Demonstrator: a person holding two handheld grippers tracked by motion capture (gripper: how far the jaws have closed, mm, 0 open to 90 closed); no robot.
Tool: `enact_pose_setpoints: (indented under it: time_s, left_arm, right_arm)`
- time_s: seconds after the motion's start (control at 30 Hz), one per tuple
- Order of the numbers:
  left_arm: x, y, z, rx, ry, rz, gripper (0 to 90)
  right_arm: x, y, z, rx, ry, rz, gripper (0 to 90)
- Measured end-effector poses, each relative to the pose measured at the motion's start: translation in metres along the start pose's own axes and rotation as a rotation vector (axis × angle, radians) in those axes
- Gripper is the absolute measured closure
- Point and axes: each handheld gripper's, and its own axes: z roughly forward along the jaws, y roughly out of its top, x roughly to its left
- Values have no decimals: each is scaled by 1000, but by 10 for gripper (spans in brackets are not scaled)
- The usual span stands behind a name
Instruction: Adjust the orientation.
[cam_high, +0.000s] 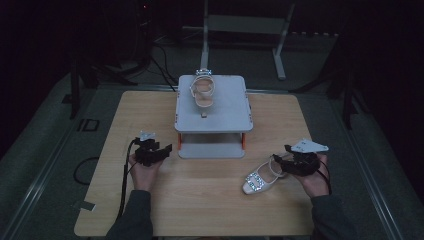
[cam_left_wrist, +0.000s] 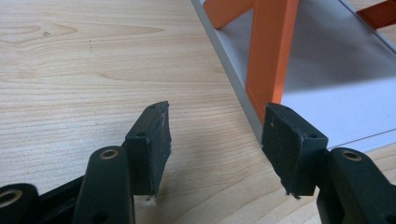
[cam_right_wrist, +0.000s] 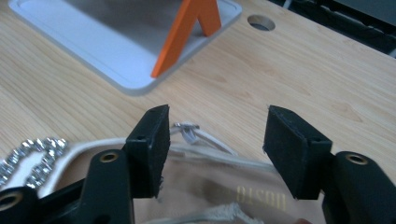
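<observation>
High view: hands at near edge of table (cam_high: 200, 210). Left gripper (cam_high: 161, 152) spread, empty, just beside rack (cam_high: 227, 115) near left corner. Right gripper (cam_high: 281, 161) spread at heel of white shoe (cam_high: 261, 177), toward table's near right corner. Second shoe (cam_high: 203, 92) on rack top; lower shelf bare.

Left gripper view: jaws apart over bare wood, orange leg (cam_left_wrist: 271, 51) just beyond.

Right gripper view: jaws apart astride heel end, thin strap (cam_right_wrist: 201, 136) between. Shoe likely light, sole stiff, strap floppy, rhinestone buckle (cam_right_wrist: 32, 156) fragile; heel counter looks best hold.
</observation>
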Motion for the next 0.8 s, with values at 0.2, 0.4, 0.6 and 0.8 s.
enact_pose_setpoints:
  time_s: [0.2, 0.4, 0.6, 0.8]
  left_arm:
    - [0, 0, 0, -1, -2, 2, 425]
    - [0, 0, 0, -1, -5, -3, 425]
    - [0, 0, -1, -2, -6, -4, 425]
    - [0, 0, 0, -1, -7, -4, 425]
  right_arm:
    - [-2, -5, 6, 61, -1, -35, 350]
    - [3, -7, 14, 111, -7, -90, 350]
    - [6, -9, 20, 148, 12, -141, 341]
    - [8, -5, 27, 160, 39, -180, 329]
